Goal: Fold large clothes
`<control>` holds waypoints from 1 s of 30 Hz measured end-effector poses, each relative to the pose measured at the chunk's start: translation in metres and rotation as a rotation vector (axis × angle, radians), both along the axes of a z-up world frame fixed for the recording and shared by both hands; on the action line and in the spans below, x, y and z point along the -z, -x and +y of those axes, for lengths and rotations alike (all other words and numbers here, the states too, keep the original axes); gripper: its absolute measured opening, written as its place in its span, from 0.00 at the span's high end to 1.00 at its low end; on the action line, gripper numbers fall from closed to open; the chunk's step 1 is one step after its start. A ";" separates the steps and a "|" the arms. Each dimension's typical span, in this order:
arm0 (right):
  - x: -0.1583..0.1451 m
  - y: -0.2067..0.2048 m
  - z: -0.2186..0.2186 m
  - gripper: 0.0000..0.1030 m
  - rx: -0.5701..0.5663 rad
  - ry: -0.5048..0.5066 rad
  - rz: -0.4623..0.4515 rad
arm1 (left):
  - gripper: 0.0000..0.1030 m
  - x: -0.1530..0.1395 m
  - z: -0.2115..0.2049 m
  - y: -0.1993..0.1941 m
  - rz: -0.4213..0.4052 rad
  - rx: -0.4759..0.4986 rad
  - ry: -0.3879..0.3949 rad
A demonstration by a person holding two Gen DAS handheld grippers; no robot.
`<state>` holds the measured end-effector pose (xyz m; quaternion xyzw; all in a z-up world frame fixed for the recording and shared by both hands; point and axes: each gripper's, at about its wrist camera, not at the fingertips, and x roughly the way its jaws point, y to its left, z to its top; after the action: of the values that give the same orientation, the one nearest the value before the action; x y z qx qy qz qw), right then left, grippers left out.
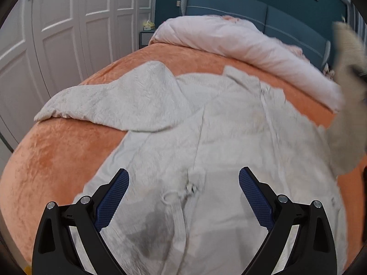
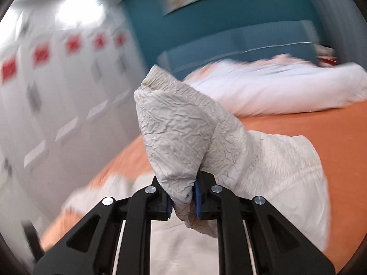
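A large off-white crinkled jacket lies spread on the orange bed cover, zipper up the middle, one sleeve stretched out to the left. My left gripper hovers open above the jacket's lower front, nothing between its blue pads. In the right wrist view, my right gripper is shut on a bunched fold of the jacket's other sleeve, which stands lifted above the bed. That raised sleeve shows blurred at the right edge of the left wrist view.
A rolled white duvet lies across the head of the bed before a blue headboard. White wardrobe doors line the left side, with a small bedside stand in the corner. The orange bed cover extends to the right.
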<state>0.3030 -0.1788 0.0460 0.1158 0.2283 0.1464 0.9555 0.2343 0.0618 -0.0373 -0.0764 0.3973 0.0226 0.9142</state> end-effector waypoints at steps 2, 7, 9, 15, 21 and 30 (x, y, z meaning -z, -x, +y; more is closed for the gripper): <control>0.033 -0.019 0.050 0.63 -0.095 0.042 0.092 | 0.08 -0.004 0.012 -0.003 -0.006 -0.012 0.041; 0.109 -0.015 0.117 0.42 -0.189 0.158 0.310 | 0.08 -0.008 0.034 -0.023 0.005 -0.002 0.177; 0.105 0.013 0.097 0.42 -0.195 0.097 0.304 | 0.08 -0.003 0.035 -0.037 0.021 0.024 0.216; 0.087 0.066 -0.027 0.35 0.067 -0.018 0.277 | 0.08 0.034 0.010 -0.094 0.116 0.093 0.396; 0.093 0.077 -0.139 0.58 0.337 -0.122 0.316 | 0.54 0.068 -0.030 -0.140 0.223 0.175 0.478; 0.098 0.016 -0.139 0.87 0.303 -0.045 0.270 | 0.86 0.032 -0.040 -0.174 0.079 0.221 0.193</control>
<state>0.2866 -0.3175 -0.0525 0.1886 0.3309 -0.0106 0.9246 0.4083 0.0223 -0.0696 -0.1186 0.4392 -0.1135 0.8833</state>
